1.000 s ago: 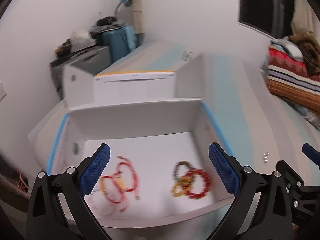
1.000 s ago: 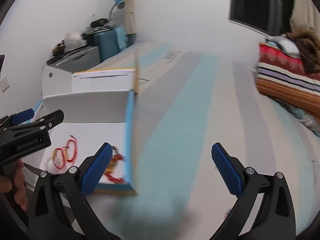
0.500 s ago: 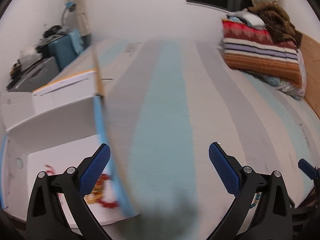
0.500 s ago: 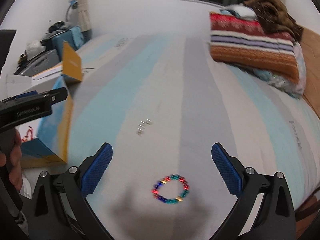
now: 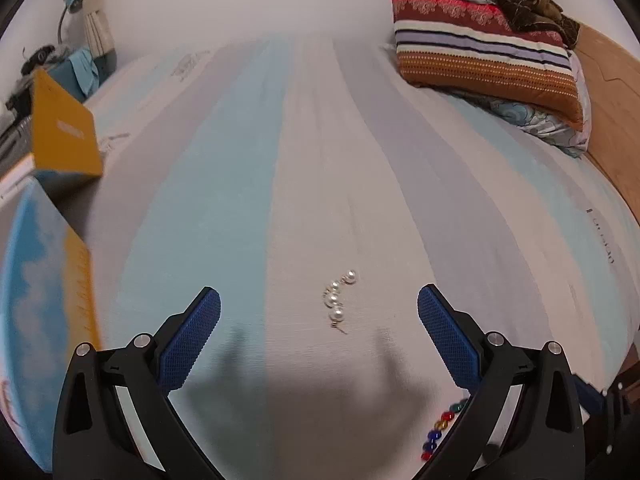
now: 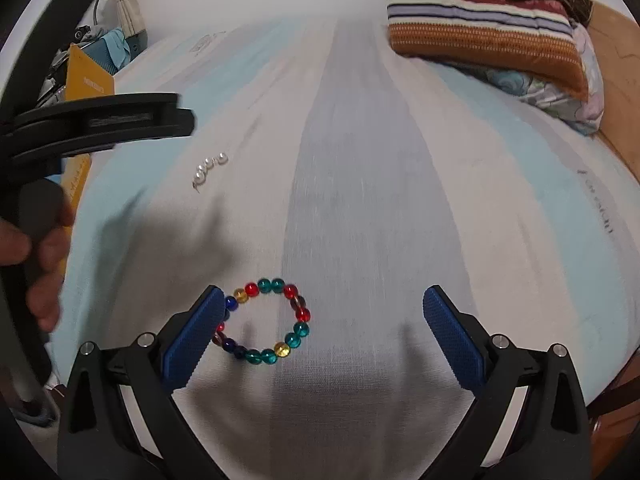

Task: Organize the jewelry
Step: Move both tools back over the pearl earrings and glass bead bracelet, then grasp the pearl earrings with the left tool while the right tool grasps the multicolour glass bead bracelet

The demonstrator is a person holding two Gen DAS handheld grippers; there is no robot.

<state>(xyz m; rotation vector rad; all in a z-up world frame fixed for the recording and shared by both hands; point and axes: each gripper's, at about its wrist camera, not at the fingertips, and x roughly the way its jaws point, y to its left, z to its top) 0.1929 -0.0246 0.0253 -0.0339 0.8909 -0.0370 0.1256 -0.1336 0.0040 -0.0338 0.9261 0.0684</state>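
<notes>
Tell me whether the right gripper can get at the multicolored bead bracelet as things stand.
Probably yes. The right gripper is open, and the bead bracelet lies flat on the striped bed cover just ahead, toward its left finger, with nothing covering it.

Around the pearl earrings (image 5: 337,300) the striped bedsheet (image 5: 248,184) lies bare on every side — a gripper could pass from any direction. Obstacles sit well apart: the orange-and-blue box (image 5: 48,240) to their left, the stacked pillows (image 5: 484,52) far beyond — the bead bracelet (image 6: 264,318) nearer, to their right.
</notes>
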